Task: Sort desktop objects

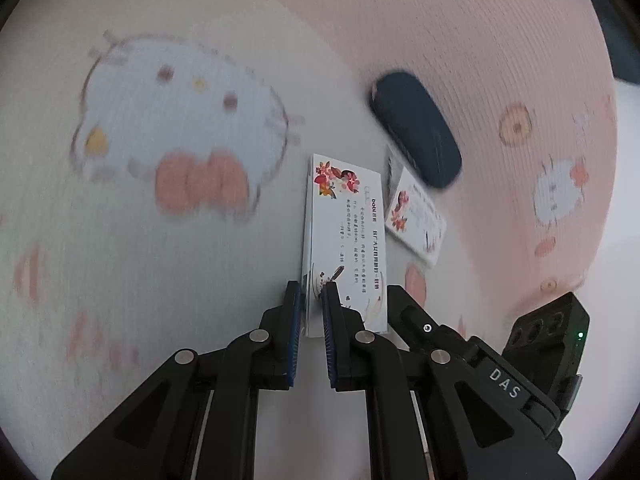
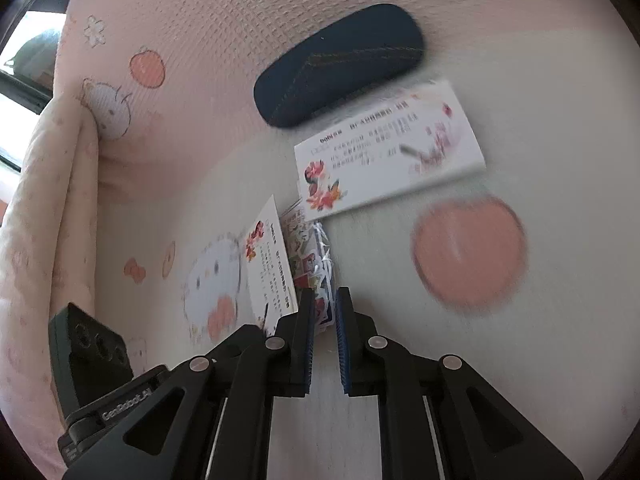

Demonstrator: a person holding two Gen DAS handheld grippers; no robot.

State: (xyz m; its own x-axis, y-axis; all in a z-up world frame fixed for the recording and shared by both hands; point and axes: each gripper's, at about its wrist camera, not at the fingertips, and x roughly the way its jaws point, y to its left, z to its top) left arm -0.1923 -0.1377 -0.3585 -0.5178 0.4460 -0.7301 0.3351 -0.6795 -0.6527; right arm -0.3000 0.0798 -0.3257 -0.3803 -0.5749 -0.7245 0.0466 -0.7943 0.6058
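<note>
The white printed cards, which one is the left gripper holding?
The long flowered card pinched in the left gripper; the other card lies free beside the dark case.

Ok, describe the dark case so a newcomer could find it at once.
Start at the pink cartoon-cat cloth covering the surface. Beyond the white floral cards lies the glasses case, touching the nearest card's far edge. It is the only dark navy, rounded oblong thing there.
</note>
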